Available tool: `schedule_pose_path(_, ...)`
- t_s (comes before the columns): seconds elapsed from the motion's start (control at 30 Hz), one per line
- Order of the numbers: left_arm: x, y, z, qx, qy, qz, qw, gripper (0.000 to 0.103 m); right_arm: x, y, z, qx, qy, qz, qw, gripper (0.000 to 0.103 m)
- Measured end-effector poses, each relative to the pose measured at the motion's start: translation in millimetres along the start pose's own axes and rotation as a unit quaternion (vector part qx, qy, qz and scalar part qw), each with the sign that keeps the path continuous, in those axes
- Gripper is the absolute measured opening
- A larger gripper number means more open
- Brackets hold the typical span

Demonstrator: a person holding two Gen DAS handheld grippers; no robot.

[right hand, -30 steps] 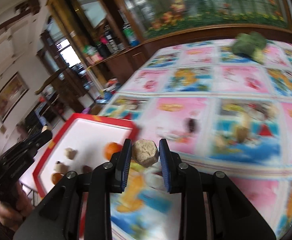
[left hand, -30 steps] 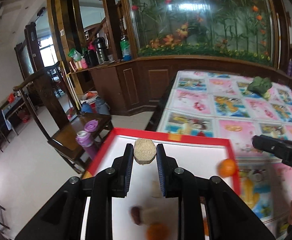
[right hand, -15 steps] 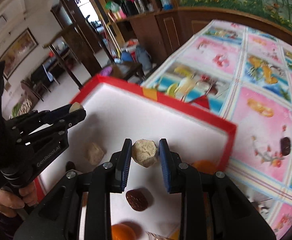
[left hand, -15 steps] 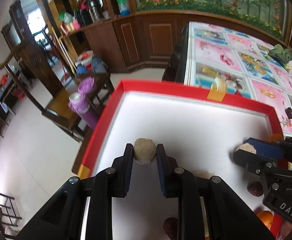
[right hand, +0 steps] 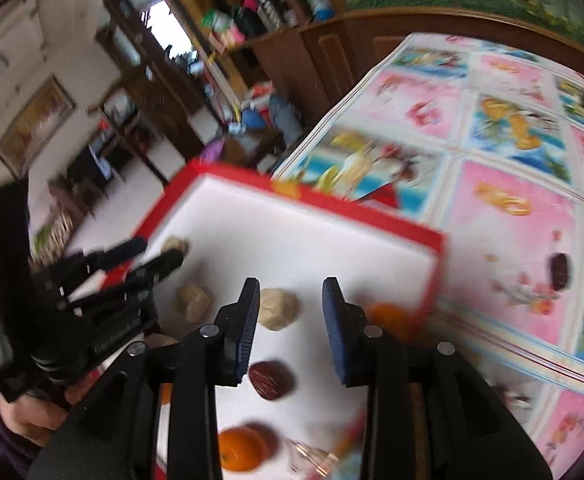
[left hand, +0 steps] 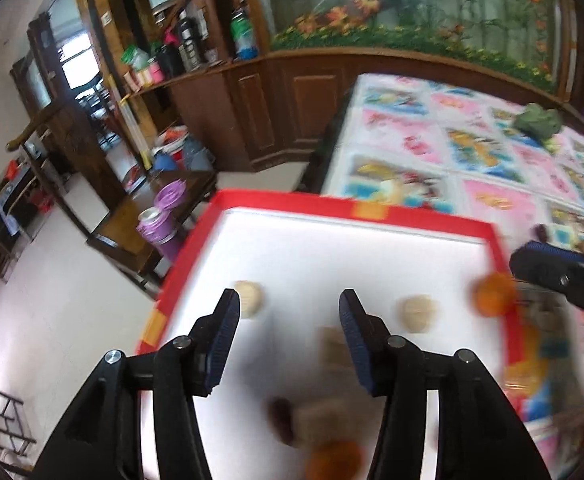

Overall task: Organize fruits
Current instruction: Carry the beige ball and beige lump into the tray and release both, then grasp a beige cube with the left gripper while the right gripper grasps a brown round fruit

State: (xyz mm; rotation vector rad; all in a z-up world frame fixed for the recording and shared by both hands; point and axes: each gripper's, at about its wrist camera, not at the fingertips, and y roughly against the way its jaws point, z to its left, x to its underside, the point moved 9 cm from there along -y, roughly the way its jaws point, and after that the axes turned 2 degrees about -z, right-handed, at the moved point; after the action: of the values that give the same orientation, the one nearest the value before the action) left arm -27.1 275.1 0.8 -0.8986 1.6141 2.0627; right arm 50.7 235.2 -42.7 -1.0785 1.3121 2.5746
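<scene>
A table (left hand: 488,200) covered in a bright cartoon-print cloth carries a red-rimmed tray (left hand: 292,200) with a white floor, set at the table's near corner. The fruits lie spread on that white floor.

The left gripper (left hand: 288,312) hangs over the tray's left part, its jaws having just been opening and now standing wide with nothing between them. A pale knobbly fruit (left hand: 250,298) rests on the tray just beyond the left finger (left hand: 222,332), close to the red rim and clear of the pad.

The right gripper (right hand: 291,304) hovers over the tray's right part; its jaws have just been opening too and stand moderately apart, gripping nothing. A second pale fruit (right hand: 278,308) lies on the tray floor between and just past the fingertips, nearer the left pad; whether it touches that pad I cannot tell. A third pale fruit (right hand: 193,303) lies left of it, an orange (right hand: 388,318) near the tray's right rim, a dark red date (right hand: 271,380) nearer the camera, and another orange (right hand: 241,449) at the bottom. One dark date (right hand: 560,271) lies out on the cloth, well apart.
</scene>
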Motion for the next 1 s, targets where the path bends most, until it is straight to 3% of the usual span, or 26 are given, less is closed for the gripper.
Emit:
schedule_pose_path(0.13, -4, 24, -43, 0.030, -0.028, -0.025, 0.9988, 0.060, 0, 43, -35, 0.008, -0.019, -0.044, 0.999, 0.040)
schedule_pose_path(0.23, -4, 36, -80, 0.061, -0.057, -0.031, 0.9960, 0.060, 9, 77, -74, 0.025, -0.042, -0.068, 0.996, 0.040)
schedule_pose_path(0.47, 4, 45, -159, 0.114, -0.104, -0.020, 0.9879, 0.060, 30, 144, -177, 0.109, -0.086, -0.110, 0.984, 0.040)
schedule_pose_path(0.67, 11, 42, -194, 0.136, -0.117, -0.002, 0.9838, 0.060, 27, 143, -224, 0.138, -0.098, -0.090, 0.981, 0.040)
schedule_pose_path(1.0, 14, 41, -209, 0.137, -0.118, 0.005, 0.9835, 0.060, 18, 105, -221, 0.156, -0.062, -0.058, 0.984, 0.040)
